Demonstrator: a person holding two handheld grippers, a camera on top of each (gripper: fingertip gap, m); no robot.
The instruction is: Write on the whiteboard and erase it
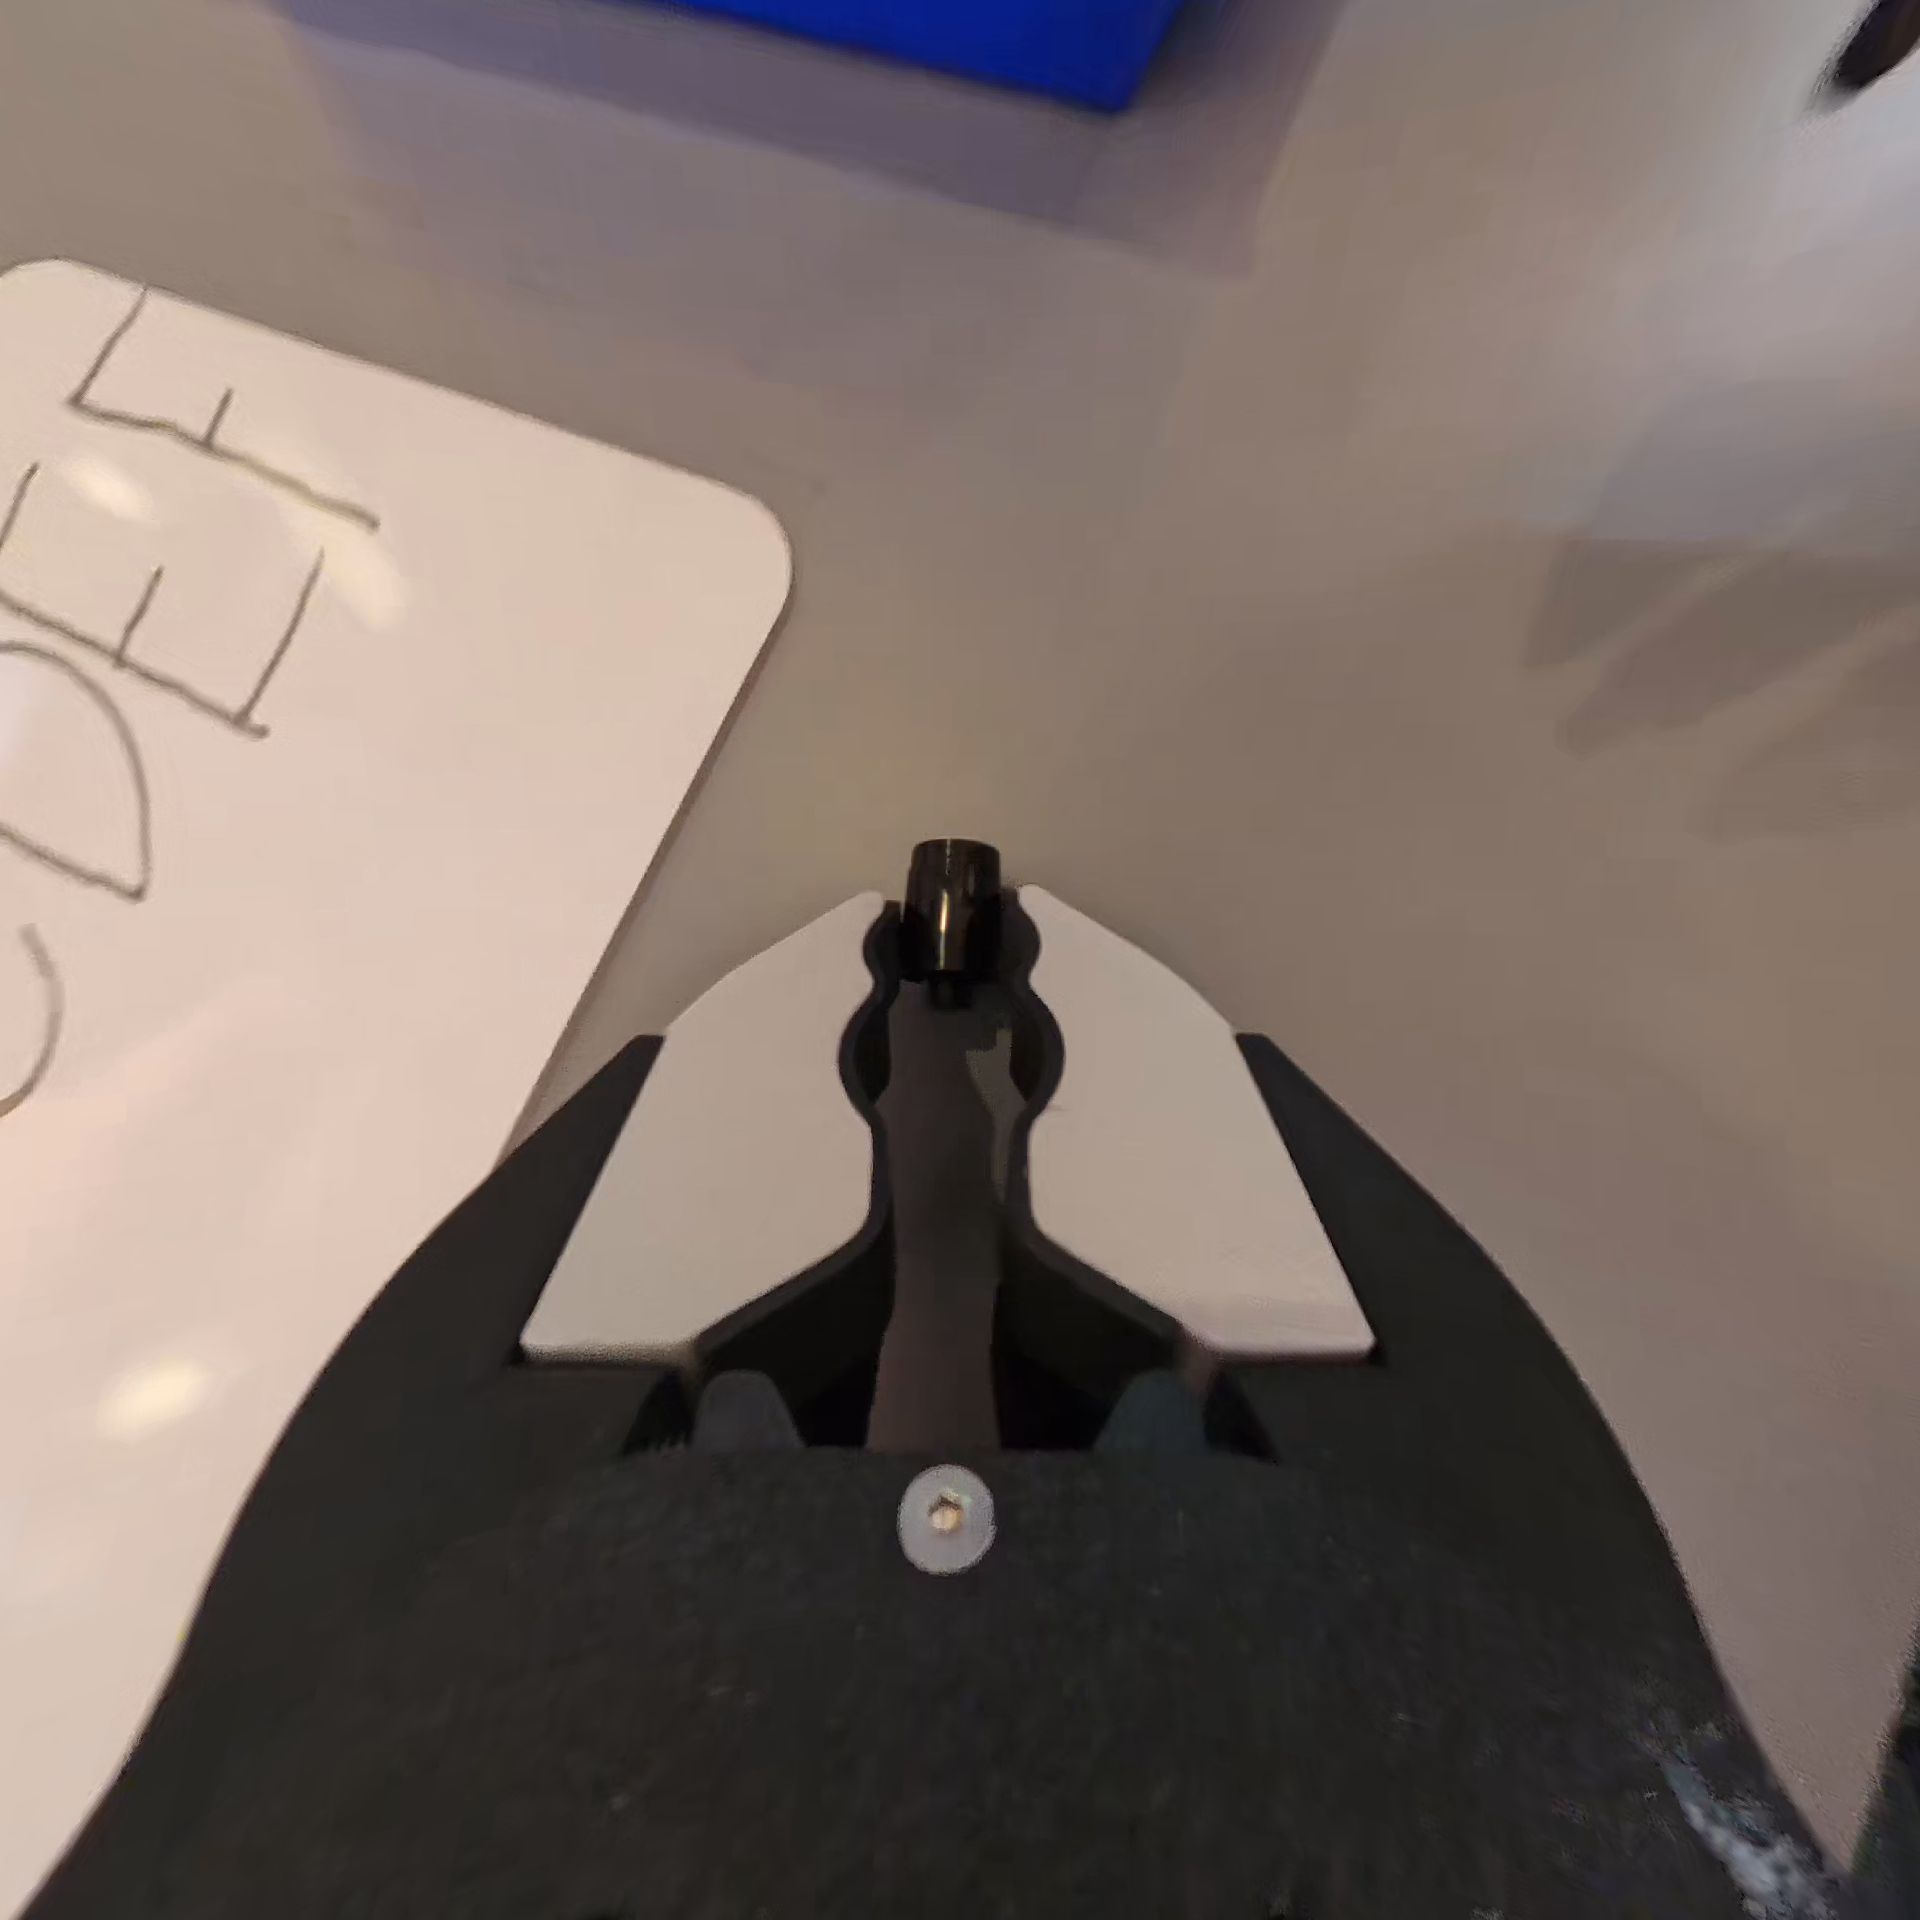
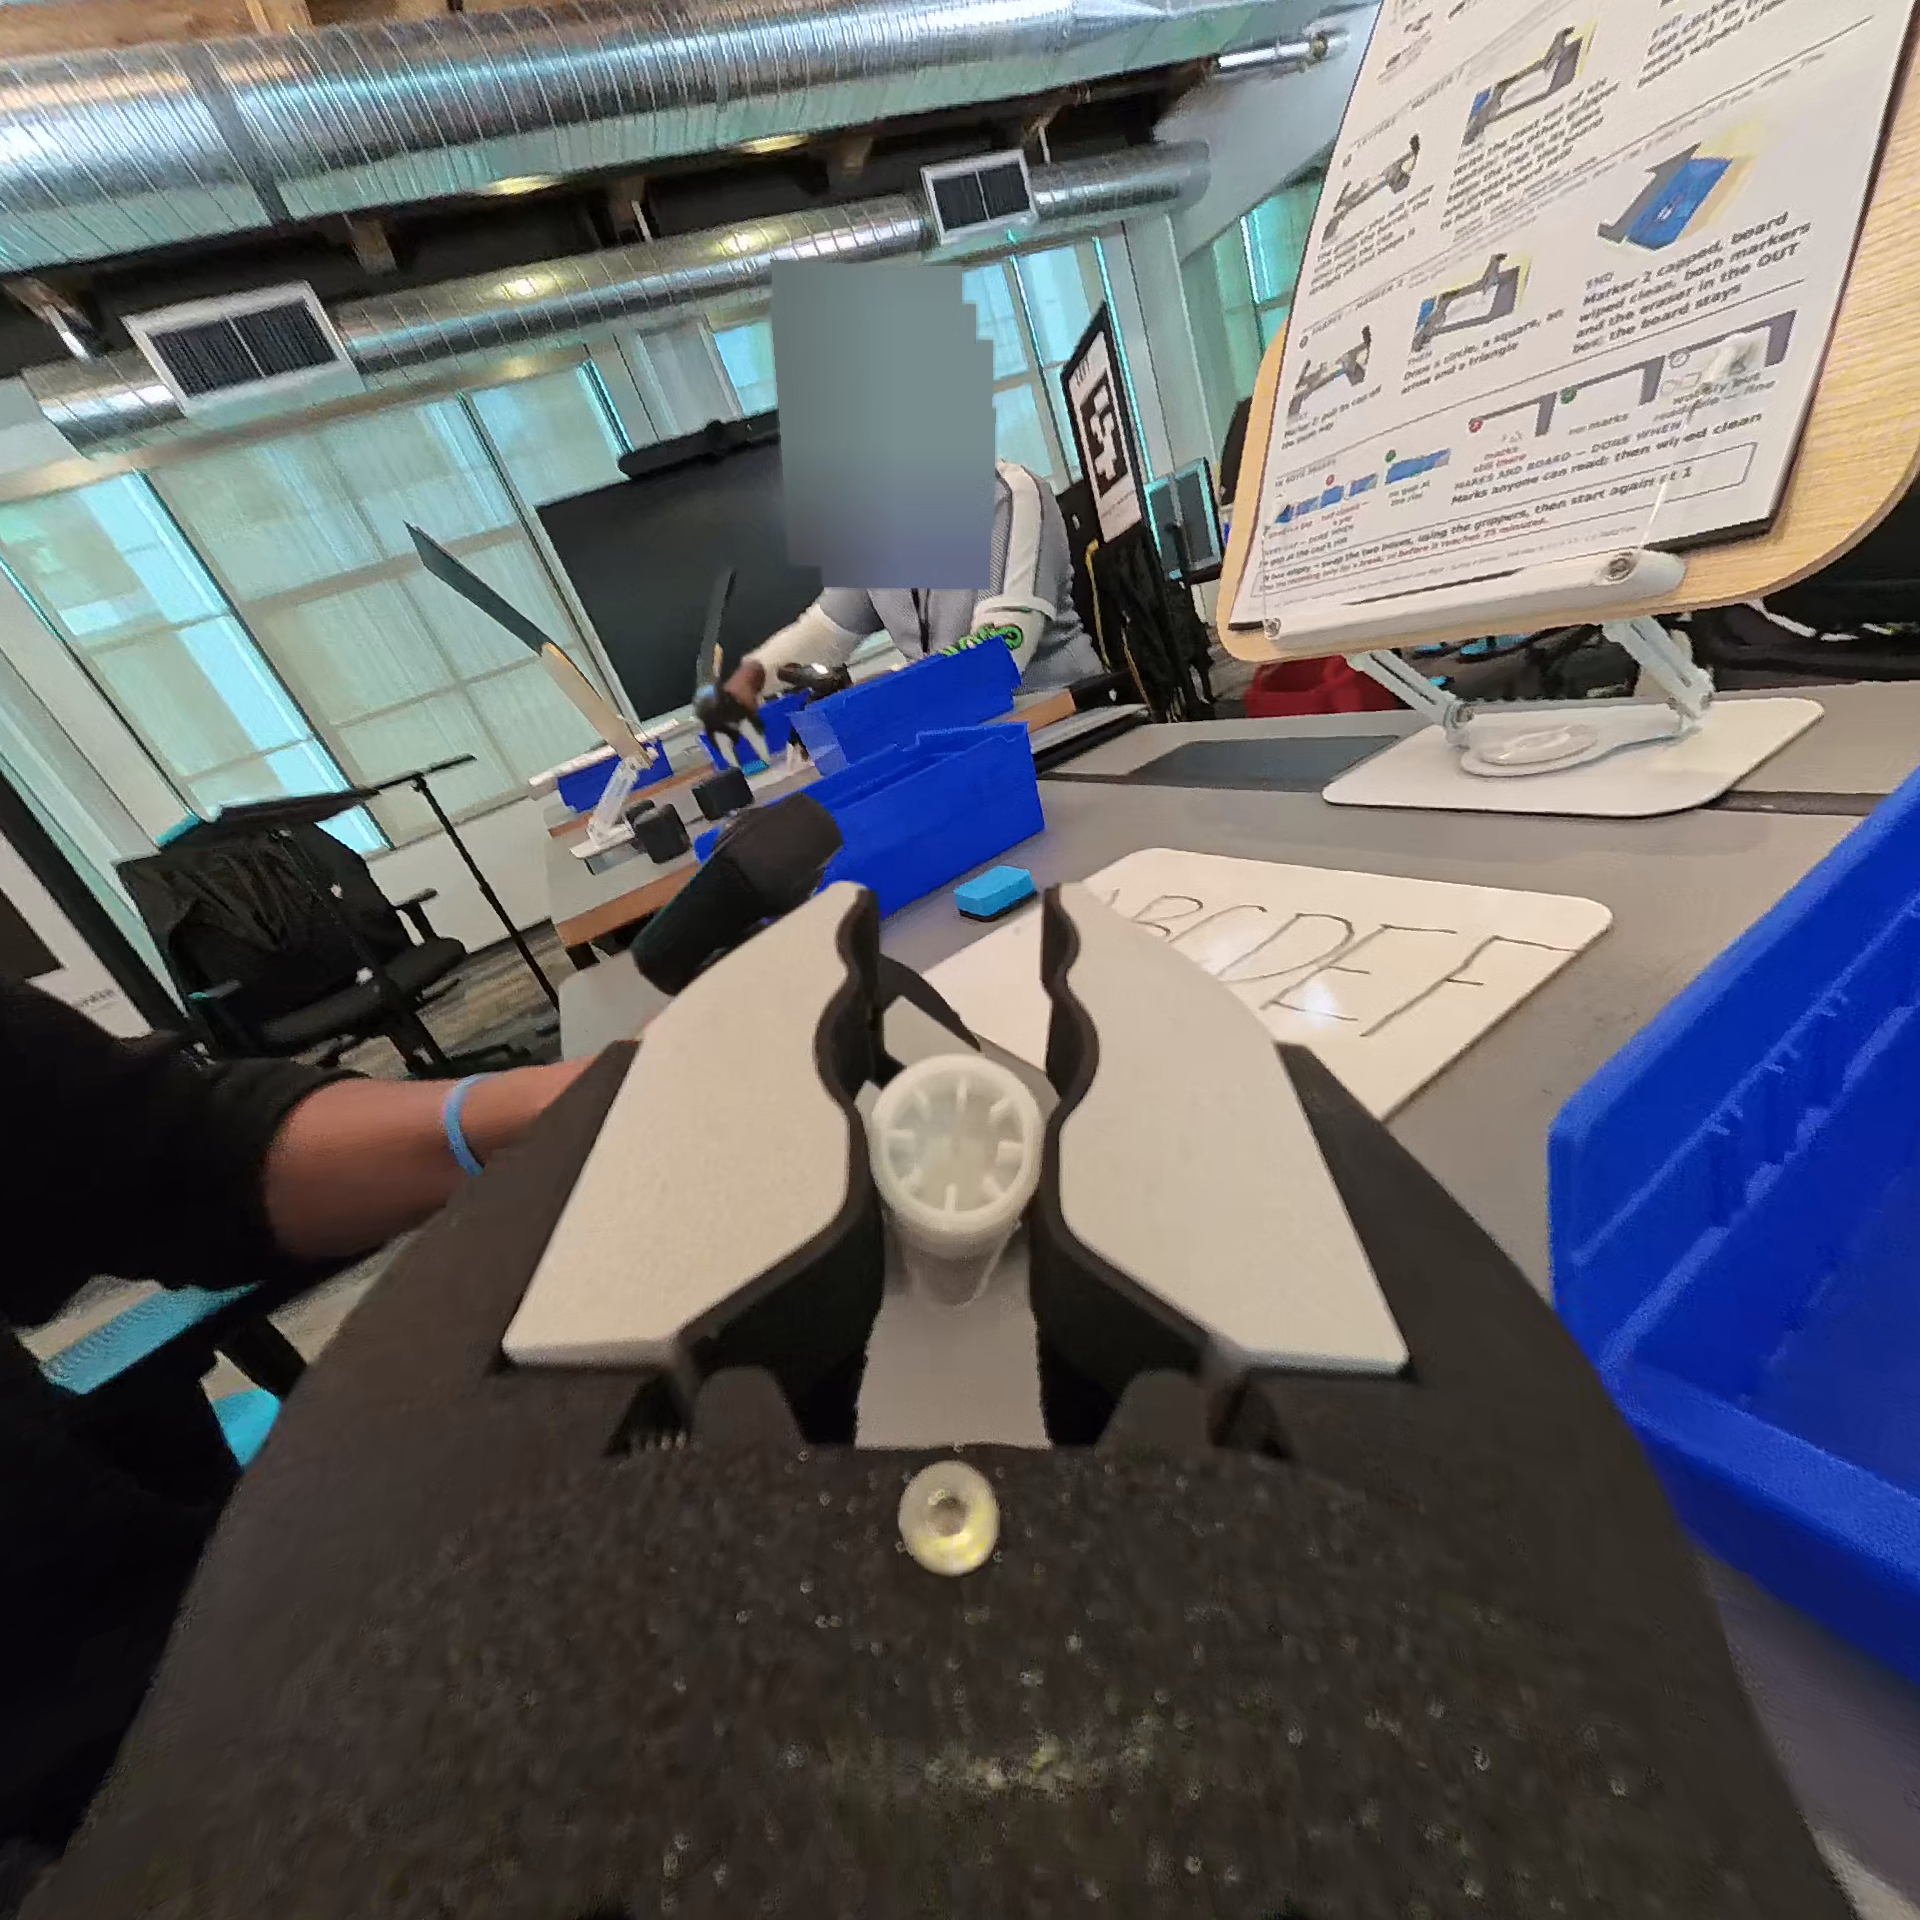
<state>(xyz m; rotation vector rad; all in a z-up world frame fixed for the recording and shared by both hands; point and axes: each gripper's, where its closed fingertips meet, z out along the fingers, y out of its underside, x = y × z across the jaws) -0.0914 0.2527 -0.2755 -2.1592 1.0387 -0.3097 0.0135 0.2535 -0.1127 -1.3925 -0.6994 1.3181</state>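
The place looks like an open-plan lab or office workspace. Bare silver ventilation ducts (image 2: 520, 104) and vents run under an unfinished ceiling, and tall glazed partitions (image 2: 312, 582) line the back. Grey worktables (image 2: 1662, 894) carry blue plastic bins (image 2: 935, 810); an instruction sheet on a stand (image 2: 1538, 312) faces the seat, and a black office chair (image 2: 301, 935) stands aside.

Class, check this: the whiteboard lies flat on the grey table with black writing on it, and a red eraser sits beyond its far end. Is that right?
Not quite. The eraser is blue, not red, as the right wrist view shows. The rest holds: the whiteboard lies flat on the grey table, with black writing on it.
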